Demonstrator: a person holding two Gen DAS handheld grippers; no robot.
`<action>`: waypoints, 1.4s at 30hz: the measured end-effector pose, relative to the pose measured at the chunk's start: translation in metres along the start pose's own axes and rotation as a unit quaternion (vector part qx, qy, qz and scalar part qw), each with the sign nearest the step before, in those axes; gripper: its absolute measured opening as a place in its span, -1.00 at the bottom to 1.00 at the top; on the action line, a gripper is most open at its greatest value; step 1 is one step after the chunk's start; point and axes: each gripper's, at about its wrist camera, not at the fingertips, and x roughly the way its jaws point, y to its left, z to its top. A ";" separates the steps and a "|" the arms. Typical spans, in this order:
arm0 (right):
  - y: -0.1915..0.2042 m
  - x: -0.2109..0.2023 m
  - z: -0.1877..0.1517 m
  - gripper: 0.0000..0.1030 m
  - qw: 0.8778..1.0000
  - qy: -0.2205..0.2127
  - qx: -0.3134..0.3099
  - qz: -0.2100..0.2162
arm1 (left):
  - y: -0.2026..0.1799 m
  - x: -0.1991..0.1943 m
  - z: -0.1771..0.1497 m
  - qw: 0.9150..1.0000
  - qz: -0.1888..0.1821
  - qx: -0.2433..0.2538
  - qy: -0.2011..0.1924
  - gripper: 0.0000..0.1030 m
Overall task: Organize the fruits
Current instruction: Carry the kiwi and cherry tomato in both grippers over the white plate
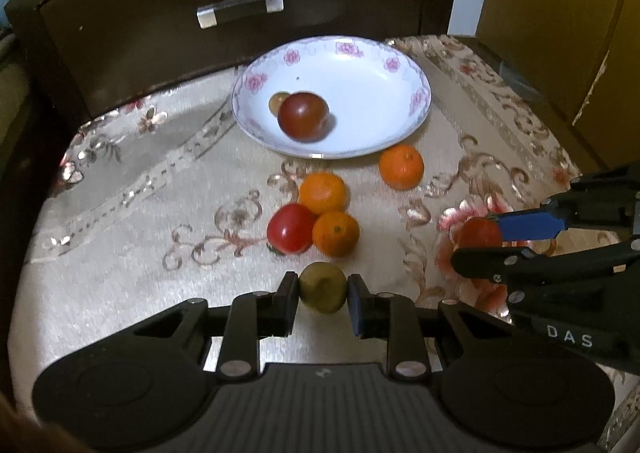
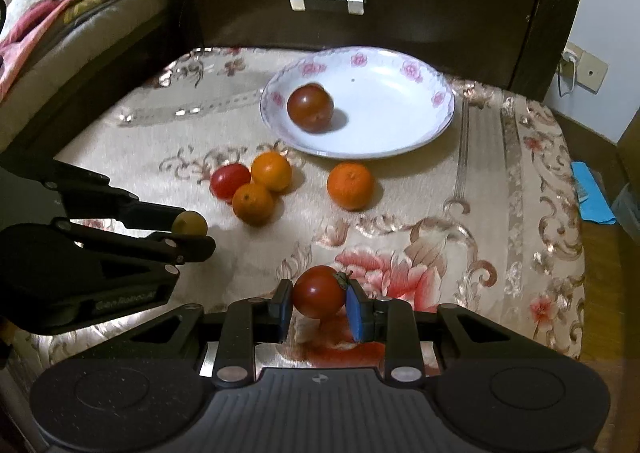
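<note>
The left gripper [image 1: 323, 289] is clenching a small round olive-green fruit [image 1: 322, 287], while the right gripper [image 2: 318, 295] is gripping a dark red tomato [image 2: 319, 292]. Another dark red tomato [image 1: 303, 116] is sitting in the white floral-rimmed plate [image 1: 360, 93], with three oranges [image 1: 323, 192] lying on the cloth-covered counter [image 1: 140, 253].

Warm, dim indoor light is cast from above. Soft shadows are thrown to the right of the tomato [image 2: 310, 107] in the plate [image 2: 404, 133]. Glare is seen on the cloth [image 1: 132, 189] sheen. Edges are bent by fisheye distortion, corners are blackened, and slight blur is present throughout.
</note>
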 end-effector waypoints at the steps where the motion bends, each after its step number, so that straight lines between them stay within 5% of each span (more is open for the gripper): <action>1: 0.000 -0.001 0.002 -0.58 1.000 -0.003 0.001 0.001 | 0.000 -0.001 0.003 1.000 0.001 0.000 -0.002 -0.32; 22: -0.029 0.009 0.051 -0.57 0.998 -0.043 0.037 0.001 | 0.004 0.021 0.071 0.999 -0.005 -0.015 -0.028 -0.32; 42: -0.047 0.044 0.079 -0.56 0.998 -0.041 0.039 0.003 | 0.021 0.054 0.092 0.999 -0.005 -0.041 -0.018 -0.34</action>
